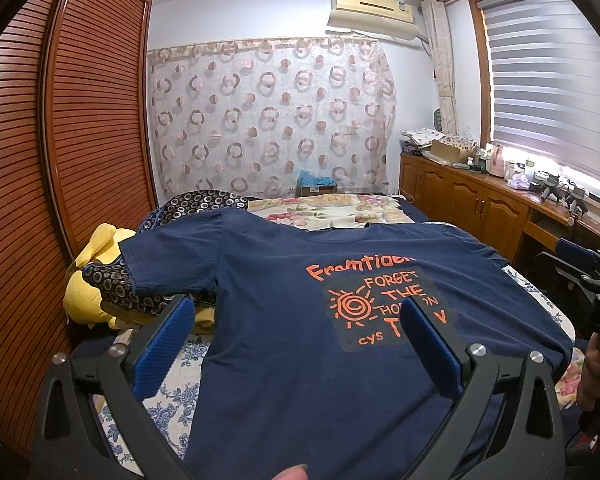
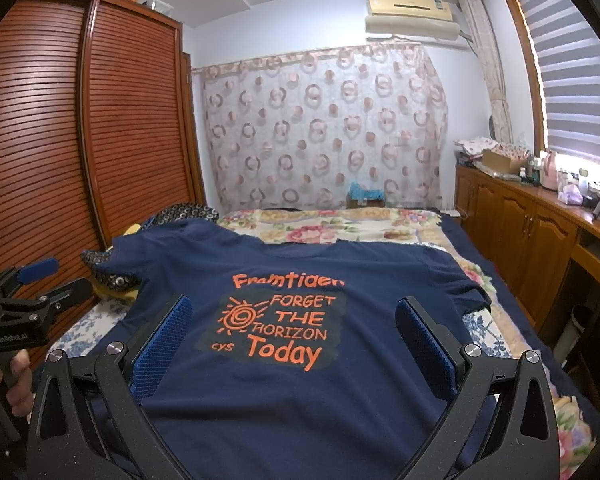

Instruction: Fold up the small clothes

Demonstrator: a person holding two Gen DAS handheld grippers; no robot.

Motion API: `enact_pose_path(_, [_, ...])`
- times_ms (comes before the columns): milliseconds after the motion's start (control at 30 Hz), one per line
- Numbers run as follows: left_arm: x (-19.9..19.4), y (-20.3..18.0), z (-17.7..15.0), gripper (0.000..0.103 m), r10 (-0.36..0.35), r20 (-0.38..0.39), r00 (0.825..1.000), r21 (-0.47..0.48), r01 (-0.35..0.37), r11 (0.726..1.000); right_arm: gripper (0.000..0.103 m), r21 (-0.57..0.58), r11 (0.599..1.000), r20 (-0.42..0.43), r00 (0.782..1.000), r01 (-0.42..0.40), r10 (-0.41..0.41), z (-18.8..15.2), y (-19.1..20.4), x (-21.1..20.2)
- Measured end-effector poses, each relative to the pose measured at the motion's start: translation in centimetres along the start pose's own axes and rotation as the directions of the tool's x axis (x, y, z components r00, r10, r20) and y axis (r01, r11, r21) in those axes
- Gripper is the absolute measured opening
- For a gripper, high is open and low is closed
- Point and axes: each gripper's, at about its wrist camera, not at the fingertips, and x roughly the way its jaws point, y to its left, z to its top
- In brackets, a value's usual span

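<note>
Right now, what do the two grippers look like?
Both are matte black plastic frames with silver round bolts at the joints. Left gripper and right gripper each have two fingers faced with blue textured pads. The left one's body carries white "GenRobot.AI" lettering. No cables or sleeves are visible.

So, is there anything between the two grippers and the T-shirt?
Nothing visible. The T-shirt lies spread flat on the bed, print up. The left gripper and right gripper are both open above its lower part, holding nothing.
</note>
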Motion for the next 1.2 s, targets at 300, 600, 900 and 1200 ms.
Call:
enact_pose_path(300, [0.00, 0.15, 0.01, 0.103, -0.002, 0.001, 1.000, 0.000, 0.002, 1.000, 0.103, 0.000, 1.000, 0.001, 1.000, 0.001, -0.001, 0.03, 0.04, 0.00])
enact_pose_path(600, [-0.07, 0.14, 0.00, 0.103, -0.002, 0.003, 1.000, 0.000, 0.002, 1.000, 0.103, 0.000, 1.000, 0.001, 1.000, 0.001, -0.001, 0.07, 0.05, -0.01])
enact_pose_path(900, [-0.21, 0.04, -0.04, 0.103, -0.001, 0.004, 1.000, 0.000, 0.001, 1.000, 0.103, 0.000, 1.000, 0.002, 1.000, 0.000, 0.000, 0.11, 0.07, 0.00])
enact_pose_path(1200, [-0.15, 0.10, -0.05, 0.103, -0.001, 0.006, 1.000, 0.002, 0.001, 1.000, 0.103, 0.000, 1.000, 0.002, 1.000, 0.001, -0.001, 0.08, 0.03, 0.03])
